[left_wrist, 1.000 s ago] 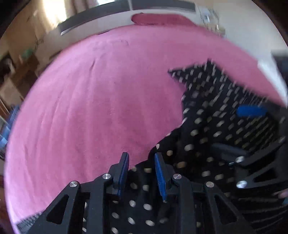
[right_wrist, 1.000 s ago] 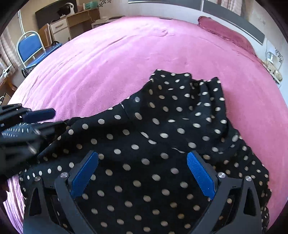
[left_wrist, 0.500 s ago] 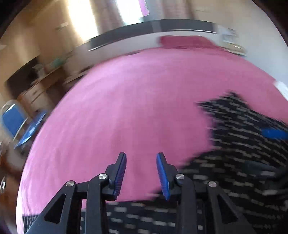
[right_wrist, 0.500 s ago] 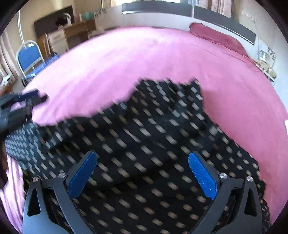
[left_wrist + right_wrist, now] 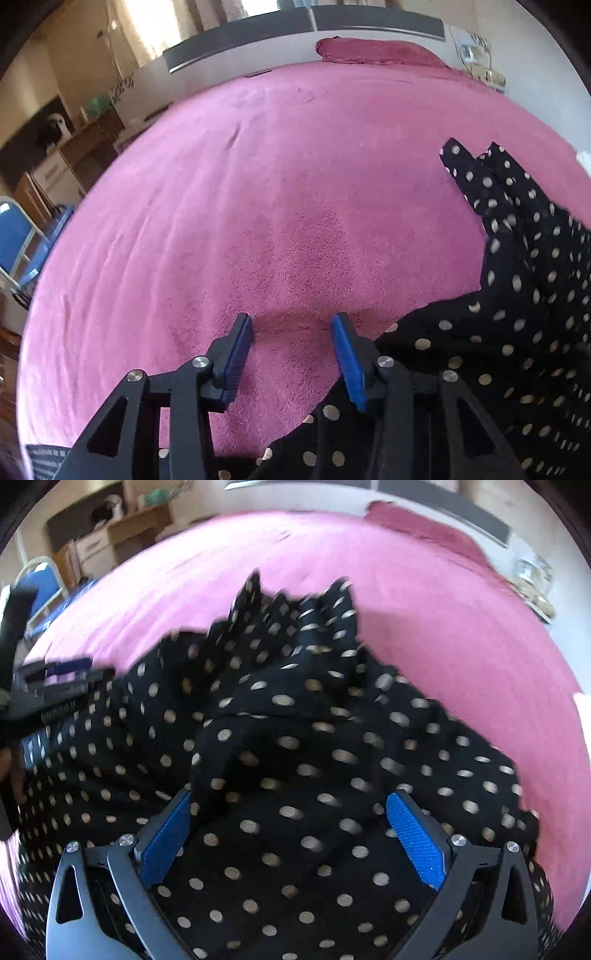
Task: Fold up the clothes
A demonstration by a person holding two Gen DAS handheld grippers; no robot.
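Observation:
A black garment with pale polka dots [image 5: 295, 738] lies rumpled on the pink bed cover [image 5: 443, 635]. My right gripper [image 5: 291, 843] hovers over its near part, jaws wide open, nothing held. In the left wrist view the garment [image 5: 517, 295] fills the right and lower right. My left gripper [image 5: 293, 356] is open over bare pink cover [image 5: 258, 203], just left of the garment's edge; cloth lies under its right finger [image 5: 349, 365]. The left gripper [image 5: 59, 686] also shows at the left edge of the right wrist view, beside the garment.
A dark red pillow [image 5: 376, 51] lies at the head of the bed by a grey headboard [image 5: 303, 26]. A blue chair [image 5: 14, 236] and a wooden desk [image 5: 62, 155] stand off the bed's left side. A bedside stand with small items [image 5: 532, 587] is at the right.
My left gripper has swung left off the garment onto bare pink cover, and its fingers stand slightly wider apart. The garment now looks more bunched under my right gripper, which stays open.

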